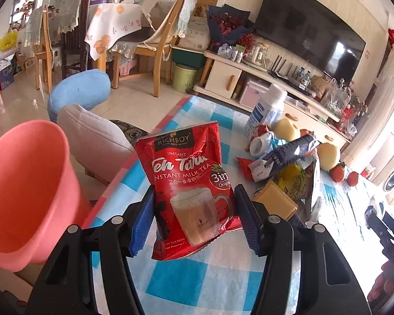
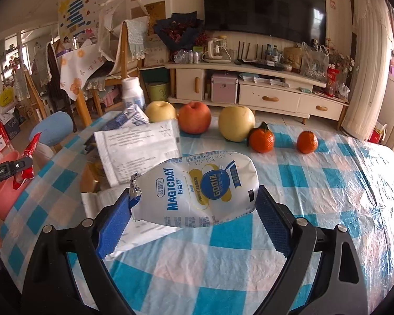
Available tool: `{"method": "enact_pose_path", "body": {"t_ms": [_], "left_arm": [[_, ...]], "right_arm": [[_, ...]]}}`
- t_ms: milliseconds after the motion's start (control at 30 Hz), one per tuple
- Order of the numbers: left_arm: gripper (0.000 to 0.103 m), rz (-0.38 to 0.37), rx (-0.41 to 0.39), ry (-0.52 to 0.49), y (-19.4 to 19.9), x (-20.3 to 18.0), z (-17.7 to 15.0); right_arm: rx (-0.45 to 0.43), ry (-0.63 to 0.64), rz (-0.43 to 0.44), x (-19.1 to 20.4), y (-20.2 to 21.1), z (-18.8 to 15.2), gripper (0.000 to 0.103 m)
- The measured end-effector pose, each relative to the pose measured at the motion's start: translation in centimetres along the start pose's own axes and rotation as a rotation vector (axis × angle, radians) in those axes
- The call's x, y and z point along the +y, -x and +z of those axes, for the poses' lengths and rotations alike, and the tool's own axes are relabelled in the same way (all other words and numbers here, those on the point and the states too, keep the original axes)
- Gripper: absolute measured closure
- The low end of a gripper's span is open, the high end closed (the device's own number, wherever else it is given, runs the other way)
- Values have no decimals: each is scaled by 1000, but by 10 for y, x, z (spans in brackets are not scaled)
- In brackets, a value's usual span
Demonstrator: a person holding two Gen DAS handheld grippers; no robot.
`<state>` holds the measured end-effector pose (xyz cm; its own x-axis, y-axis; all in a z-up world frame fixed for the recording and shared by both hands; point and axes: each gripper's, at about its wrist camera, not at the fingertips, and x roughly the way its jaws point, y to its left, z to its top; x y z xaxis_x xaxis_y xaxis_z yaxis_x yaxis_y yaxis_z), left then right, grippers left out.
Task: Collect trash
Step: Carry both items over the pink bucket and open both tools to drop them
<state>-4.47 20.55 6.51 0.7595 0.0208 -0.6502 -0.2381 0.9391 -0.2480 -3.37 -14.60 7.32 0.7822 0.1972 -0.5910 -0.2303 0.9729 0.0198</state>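
A bin (image 1: 26, 183) stands left of the table (image 2: 315, 183). Fruit (image 2: 236, 126) lies behind the pouch (image 2: 197, 191), wrappers (image 2: 136, 152) to its left.

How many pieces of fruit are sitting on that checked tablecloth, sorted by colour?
Seen from the right wrist camera:
Yellow: 2, yellow fruit and a larger yellow fruit
Red: 1, red apple
Orange: 2, leafy orange fruit and a plain orange fruit
Total: 5
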Motion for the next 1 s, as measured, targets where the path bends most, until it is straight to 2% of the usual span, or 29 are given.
{"method": "enact_pose_path", "body": {"t_ms": [133,233,333,433,600,767,867,933,1000], "left_arm": [[43,63,-53,47,20,30,13],[43,122,-78,111,33,63,23],[43,211,-82,168,41,100,29],[43,273,-75,230,48,138,34],[43,333,-95,340,65,196,35],[43,351,-91,413,69,232,31],[43,358,-83,428,66,241,31],[43,373,-89,424,68,244,30],[43,394,-91,416,67,243,30]], "right_arm": [[-28,74,81,54,15,8,12],[-23,134,182,107,17,13,12],[-21,205,285,167,16,18,12],[-14,315,375,234,10,23,12],[-6,516,461,329,-8,30,12],[18,597,511,390,-33,32,12],[85,651,547,420,-52,26,10],[112,681,558,432,-60,20,4],[104,688,562,438,-59,16,4]]}}
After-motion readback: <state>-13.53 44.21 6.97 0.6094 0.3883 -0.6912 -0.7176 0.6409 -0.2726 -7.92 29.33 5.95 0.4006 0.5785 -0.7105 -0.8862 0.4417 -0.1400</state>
